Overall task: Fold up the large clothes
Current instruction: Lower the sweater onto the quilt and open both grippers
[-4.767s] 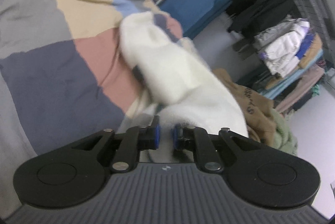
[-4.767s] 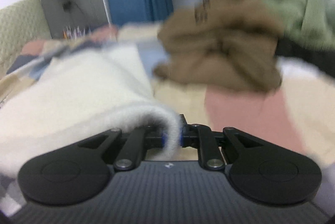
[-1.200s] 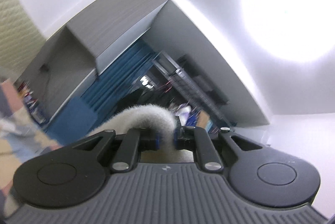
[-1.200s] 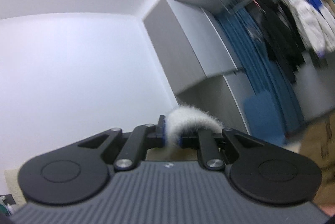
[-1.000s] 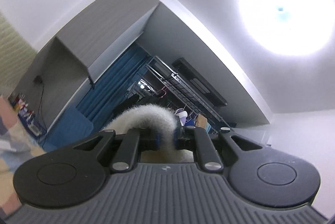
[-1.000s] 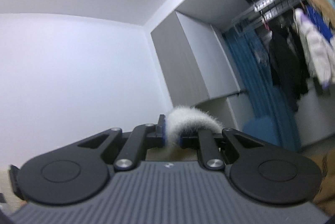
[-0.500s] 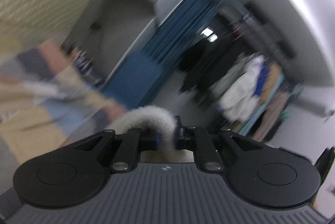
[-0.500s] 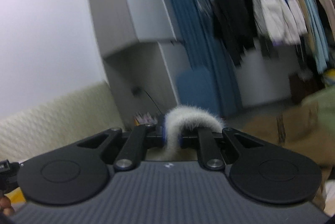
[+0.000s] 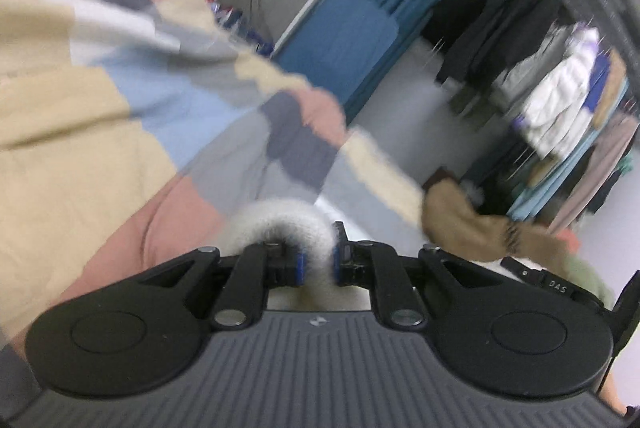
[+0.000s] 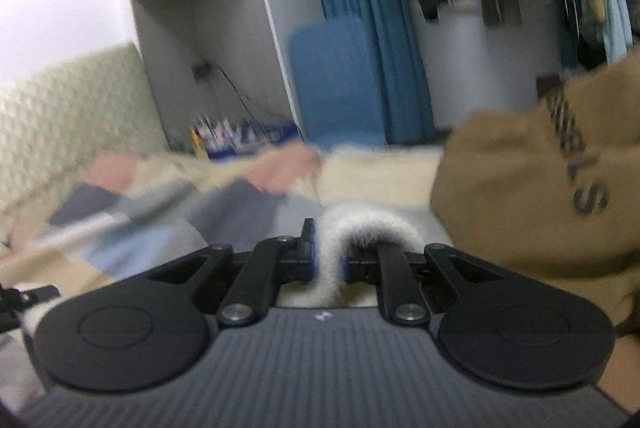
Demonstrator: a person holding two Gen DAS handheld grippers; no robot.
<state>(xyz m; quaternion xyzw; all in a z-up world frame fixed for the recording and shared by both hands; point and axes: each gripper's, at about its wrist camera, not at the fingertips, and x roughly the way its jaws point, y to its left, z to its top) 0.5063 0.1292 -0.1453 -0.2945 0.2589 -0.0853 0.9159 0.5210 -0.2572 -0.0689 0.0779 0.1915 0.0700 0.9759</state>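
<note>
Fluffy white garment [image 9: 280, 224] is pinched in both grippers. From the left wrist camera, the left gripper [image 9: 318, 262] has its jaws clenched on a fuzzy fold that arches up over the fingertips, hanging above a patchwork bedspread [image 9: 80, 132] of beige, pink, blue and grey blocks. A brown sweatshirt [image 9: 472, 224] lies off to the right, near the clothes rack [image 9: 560, 100]. Pretty blurry overall.

From the right wrist camera, the right gripper [image 10: 328, 262] is clamped on another fold of the same white fabric, which loops over to the right. The brown sweatshirt sits just beside it on the right, and a blue curtain [image 10: 360, 20] hangs behind.
</note>
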